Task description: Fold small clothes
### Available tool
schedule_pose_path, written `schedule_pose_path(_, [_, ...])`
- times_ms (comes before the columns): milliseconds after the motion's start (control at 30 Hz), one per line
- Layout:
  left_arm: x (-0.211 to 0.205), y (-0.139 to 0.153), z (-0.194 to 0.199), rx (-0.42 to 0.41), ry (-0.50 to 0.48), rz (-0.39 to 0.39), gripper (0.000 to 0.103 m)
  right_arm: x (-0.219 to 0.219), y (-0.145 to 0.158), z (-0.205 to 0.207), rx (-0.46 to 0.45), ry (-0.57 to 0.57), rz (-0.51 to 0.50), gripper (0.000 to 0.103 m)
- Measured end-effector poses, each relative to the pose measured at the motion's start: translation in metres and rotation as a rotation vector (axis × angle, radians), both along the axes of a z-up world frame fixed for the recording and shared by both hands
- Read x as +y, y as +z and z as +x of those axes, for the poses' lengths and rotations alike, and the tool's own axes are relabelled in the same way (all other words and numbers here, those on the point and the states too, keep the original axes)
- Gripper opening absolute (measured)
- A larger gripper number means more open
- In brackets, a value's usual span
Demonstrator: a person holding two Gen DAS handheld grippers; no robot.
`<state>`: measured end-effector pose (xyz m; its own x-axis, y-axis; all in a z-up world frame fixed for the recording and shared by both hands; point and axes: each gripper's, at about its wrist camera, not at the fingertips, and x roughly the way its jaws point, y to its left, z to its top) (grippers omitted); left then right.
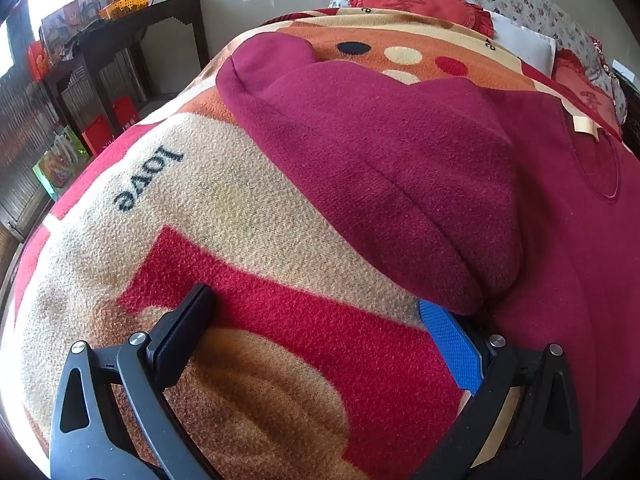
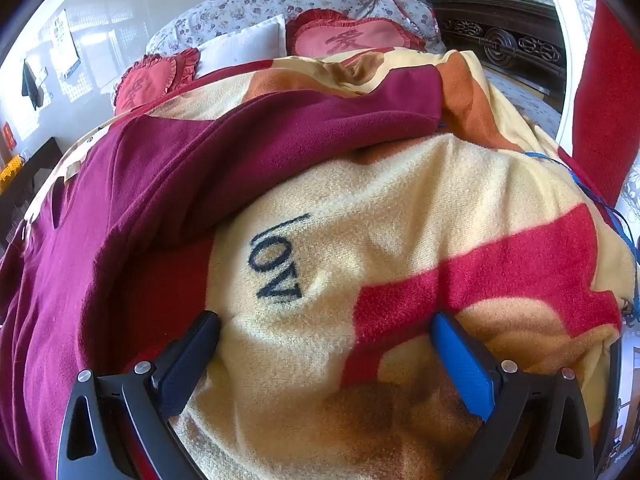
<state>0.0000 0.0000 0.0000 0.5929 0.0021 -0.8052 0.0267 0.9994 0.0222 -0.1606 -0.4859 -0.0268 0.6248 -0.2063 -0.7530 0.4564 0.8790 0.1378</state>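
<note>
Fleece garment (image 1: 380,168), deep maroon, lies spread on a patterned blanket (image 1: 224,216) over a bed; this is the small piece of clothing I am to fold. I judge it laid flat so that sleeves and edges can be reached from the sides, with no fold clearly made yet.

My left tool (image 1: 320,328) is spread wide, gripping nothing. A folded maroon sleeve or edge lies just ahead and to its right, and the cloth overlaps the tip of its blue pad (image 1: 450,340). The black pad (image 1: 180,336) on its other side rests over bare blanket.

My right tool (image 2: 324,356) is likewise spread wide and empty, angled down over the blanket. The garment lies to its left and ahead, its long edge running across the view beyond the printed letters on the blanket. Its black finger (image 2: 188,364) sits just beside the maroon cloth; I cannot tell whether they touch.

I judge both tools are poised at opposite sides of the garment, ready to pinch an edge.

Far ahead of both tools are red heart-shaped cushions (image 2: 356,40) and a white pillow (image 2: 240,50). Far ahead-left of the left tool, an orange basket (image 1: 122,4) sits on a dark side table (image 1: 160,12); its contents are too small to tell.
</note>
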Motion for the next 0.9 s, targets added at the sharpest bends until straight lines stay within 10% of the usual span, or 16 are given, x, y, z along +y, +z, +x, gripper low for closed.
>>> schedule_pose_path(467, [-0.001,0.004,0.000,0.018,-0.016,0.003,0.103,0.017,0.016,-0.011,0.085,-0.063,0.021,0.103])
schedule_pose_path(900, [-0.024,0.073,-0.057,-0.039,-0.196,0.005,0.102,0.090,0.120,-0.057,0.005,0.044,-0.081,0.103])
